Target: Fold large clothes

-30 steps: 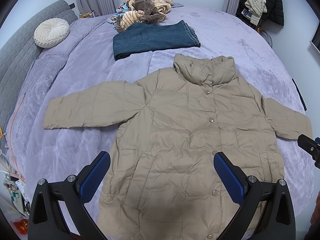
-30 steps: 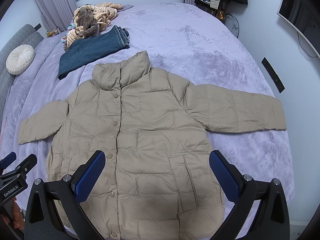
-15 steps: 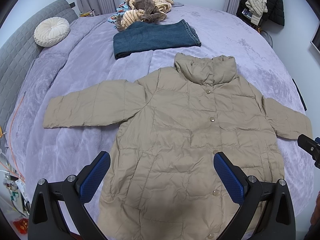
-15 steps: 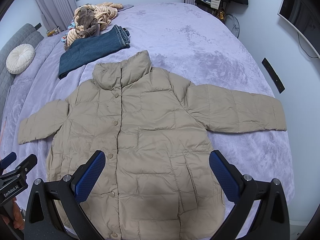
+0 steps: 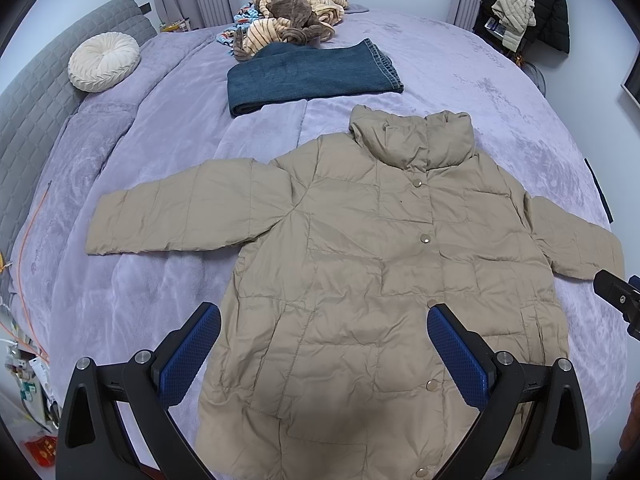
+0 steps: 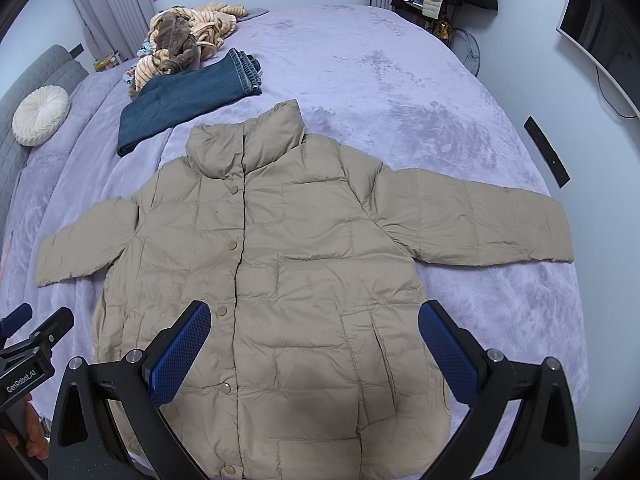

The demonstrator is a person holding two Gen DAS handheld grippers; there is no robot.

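Observation:
A beige quilted puffer jacket (image 5: 380, 264) lies flat and buttoned on the lilac bed, front up, collar away from me, both sleeves spread out sideways. It also shows in the right wrist view (image 6: 280, 264). My left gripper (image 5: 324, 344) is open and empty, held above the jacket's lower hem. My right gripper (image 6: 316, 340) is open and empty, also above the lower hem. The left sleeve (image 5: 180, 212) reaches left, the right sleeve (image 6: 480, 224) reaches right.
Folded blue jeans (image 5: 308, 76) lie beyond the collar, with a heap of striped and brown clothes (image 5: 288, 12) behind them. A round white cushion (image 5: 104, 60) rests by the grey headboard (image 5: 36, 104). Coats hang at the far right (image 5: 520, 12). The bed edge runs close below me.

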